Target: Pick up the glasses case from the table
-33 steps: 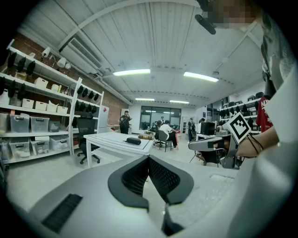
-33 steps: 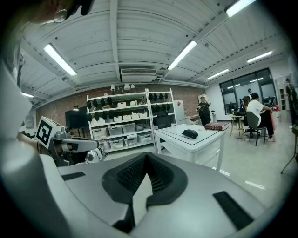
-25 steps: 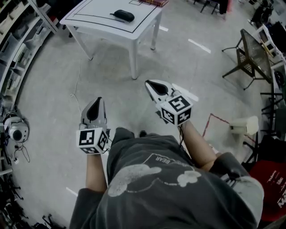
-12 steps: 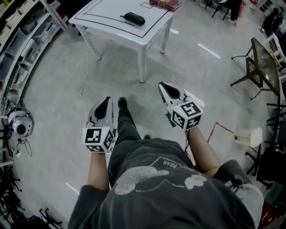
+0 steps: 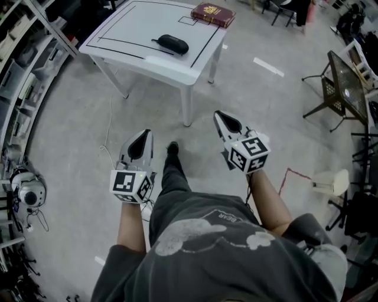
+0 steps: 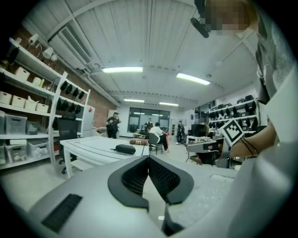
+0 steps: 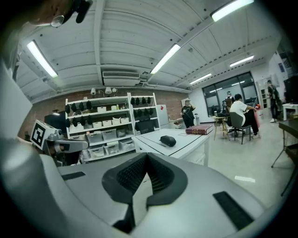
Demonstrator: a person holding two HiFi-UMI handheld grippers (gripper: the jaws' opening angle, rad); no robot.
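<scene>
Head view: the glasses case (image 5: 173,44) lay on the white surface (image 5: 136,23), inward of its near corner and towards its right edge. A red book (image 5: 213,14) sat at the far right corner. The left gripper (image 5: 143,134) and right gripper (image 5: 222,119) hung over the floor (image 5: 71,118), well apart from the surface, so the step in hand looked like the approach. To do it well, the person would likely need to come up to the near corner. They would then commit one gripper, probably the right, and part its fingers before reaching. The grip should go across the case's narrow width rather than along its length. Both forearms were bent forward at waist height, the left pointing ahead and the right angled a little towards the left.

Left gripper view: the fingers (image 6: 136,175) were pressed together with nothing between them. The gripper pointed nearly level, with the case (image 6: 125,148) far ahead and left of its line.

Right gripper view: the fingers (image 7: 134,173) were likewise together and empty. They were tipped only slightly downward. The case (image 7: 167,140) sat ahead and a little right, by the surface's right edge, with the book (image 7: 199,130) beyond it.
</scene>
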